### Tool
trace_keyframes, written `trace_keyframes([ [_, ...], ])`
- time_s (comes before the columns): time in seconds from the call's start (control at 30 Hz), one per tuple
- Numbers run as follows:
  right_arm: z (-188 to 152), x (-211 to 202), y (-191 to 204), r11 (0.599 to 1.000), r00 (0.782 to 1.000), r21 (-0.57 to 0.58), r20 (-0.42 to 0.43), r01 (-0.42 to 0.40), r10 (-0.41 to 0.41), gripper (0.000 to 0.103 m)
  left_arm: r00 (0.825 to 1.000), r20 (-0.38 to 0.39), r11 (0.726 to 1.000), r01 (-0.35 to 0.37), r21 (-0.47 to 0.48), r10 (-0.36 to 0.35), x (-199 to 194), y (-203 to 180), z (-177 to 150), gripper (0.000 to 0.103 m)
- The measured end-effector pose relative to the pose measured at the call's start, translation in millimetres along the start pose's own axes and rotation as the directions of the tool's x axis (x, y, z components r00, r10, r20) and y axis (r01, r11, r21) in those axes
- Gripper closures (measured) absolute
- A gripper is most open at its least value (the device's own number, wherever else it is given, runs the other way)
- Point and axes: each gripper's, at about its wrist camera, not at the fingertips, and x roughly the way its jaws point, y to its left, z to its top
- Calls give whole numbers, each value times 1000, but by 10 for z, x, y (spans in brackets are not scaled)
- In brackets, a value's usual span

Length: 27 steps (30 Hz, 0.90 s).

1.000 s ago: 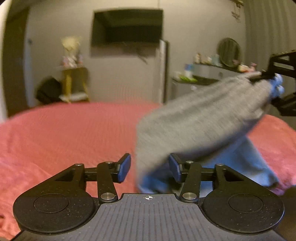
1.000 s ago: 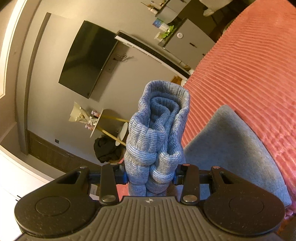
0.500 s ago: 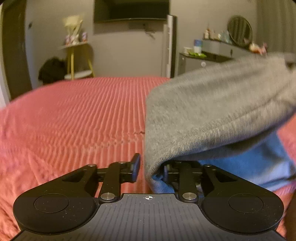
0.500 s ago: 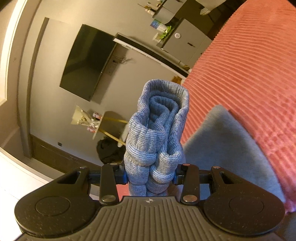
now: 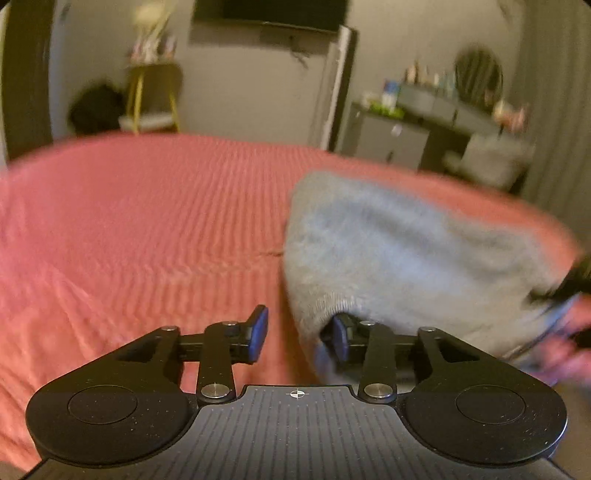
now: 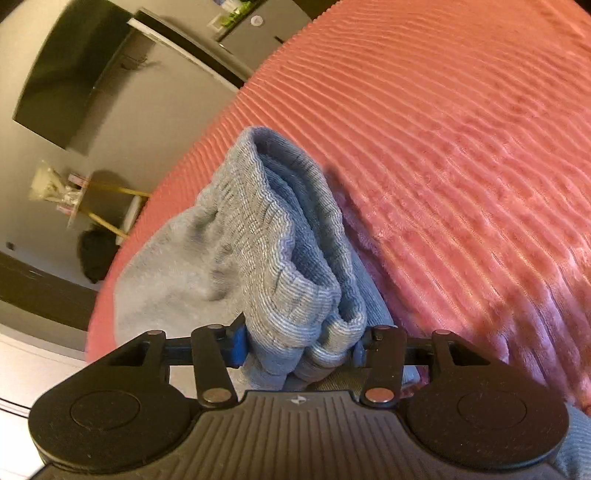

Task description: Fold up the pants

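Observation:
The grey knit pants [image 5: 406, 251] lie folded over on the red ribbed bedspread [image 5: 147, 221], right of centre in the left wrist view. My left gripper [image 5: 299, 330] is open; the folded edge of the pants lies over its right finger and the left finger is bare. My right gripper [image 6: 299, 345] is shut on the bunched ribbed end of the pants [image 6: 280, 236], held low over the bed. The right gripper shows blurred at the right edge of the left wrist view [image 5: 569, 291].
The red bedspread [image 6: 461, 147] fills most of both views. Beyond the bed stand a yellow stool [image 5: 151, 96], a dark bag [image 5: 94, 110], a wall TV [image 5: 269, 11] and a grey dresser [image 5: 424, 122] with small items.
My right gripper has swung down with the bunched end, laying the pants over onto the bed. My left gripper has stayed open, now with the fold over its right finger.

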Motion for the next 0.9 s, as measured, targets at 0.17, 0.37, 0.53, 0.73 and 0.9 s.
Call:
trace_keyframes([
  [0.17, 34, -303, 205, 983, 985, -148, 152, 109, -87, 36, 981, 191, 997, 35, -63, -22, -355, 136, 338, 30],
  [0.37, -77, -491, 591, 947, 946, -309, 324, 86, 20, 40, 993, 118, 997, 3, 76, -13, 82, -75, 379, 31],
  [0.53, -95, -187, 533, 958, 982, -275, 143, -82, 125, 62, 997, -83, 991, 11, 131, 0, 616, -181, 87, 32],
  [0.73, -119, 85, 255, 966, 997, -254, 71, 44, -27, 103, 991, -127, 992, -16, 127, 32, 627, -102, 122, 38],
  [0.9, -54, 21, 645, 916, 987, -395, 160, 67, -3, 97, 999, -32, 983, -18, 180, 24, 752, -274, 526, 35],
])
